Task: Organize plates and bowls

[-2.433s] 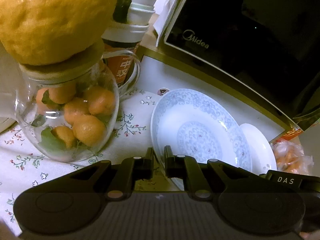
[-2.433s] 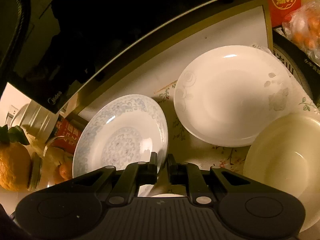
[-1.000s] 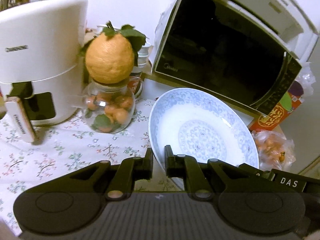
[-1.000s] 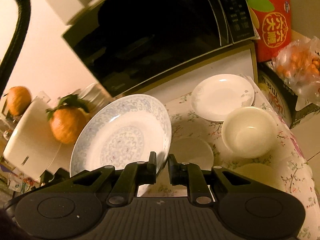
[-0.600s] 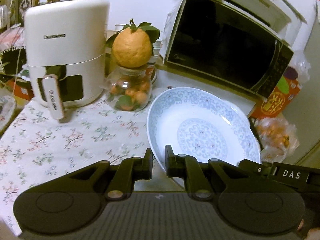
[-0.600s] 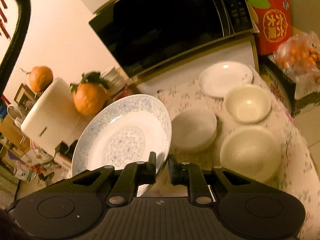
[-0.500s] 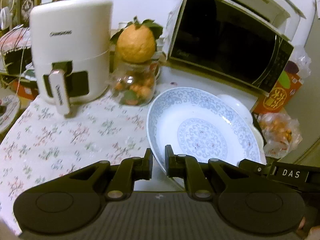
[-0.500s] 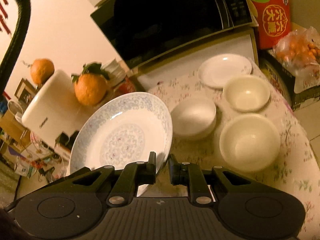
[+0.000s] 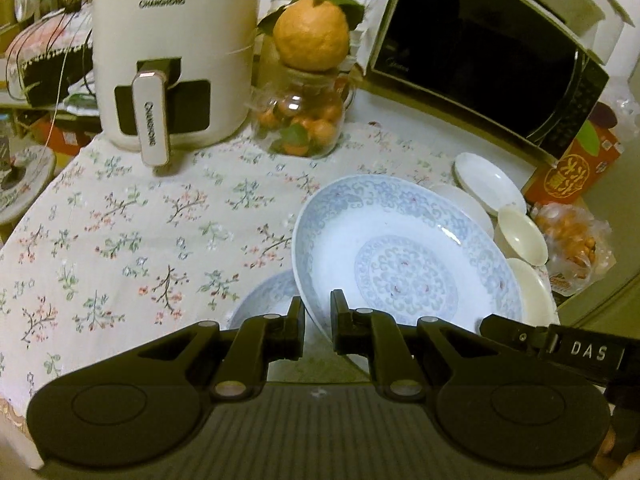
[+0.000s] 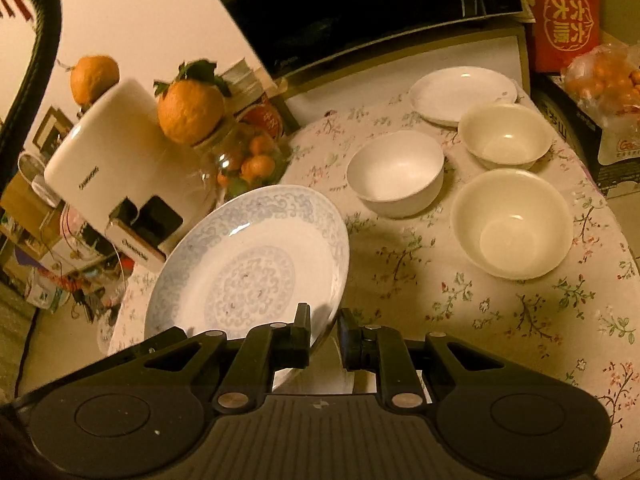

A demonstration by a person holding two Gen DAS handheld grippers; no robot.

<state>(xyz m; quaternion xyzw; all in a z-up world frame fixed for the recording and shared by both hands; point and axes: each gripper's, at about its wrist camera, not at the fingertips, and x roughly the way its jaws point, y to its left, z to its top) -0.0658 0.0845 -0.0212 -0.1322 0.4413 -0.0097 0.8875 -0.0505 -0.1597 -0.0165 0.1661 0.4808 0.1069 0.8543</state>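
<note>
Both grippers hold one blue-patterned plate (image 9: 404,264) by its rim, lifted and tilted above the floral tablecloth. My left gripper (image 9: 317,322) is shut on its left edge; my right gripper (image 10: 323,332) is shut on its right edge, where the plate (image 10: 248,268) also shows. A second blue-patterned plate (image 9: 260,300) lies on the cloth just under it. Three bowls (image 10: 396,172) (image 10: 506,134) (image 10: 512,222) and a small white plate (image 10: 462,94) sit on the right of the table.
A white air fryer (image 9: 168,52) and a glass jar of small oranges (image 9: 300,120) with a big orange on top stand at the back left. A black microwave (image 9: 480,44), a red box (image 9: 572,164) and a bag of fruit (image 9: 572,244) are at the right.
Both grippers have carried the patterned plate back from the microwave and lower toward the near table; the second patterned plate has come into view beneath it.
</note>
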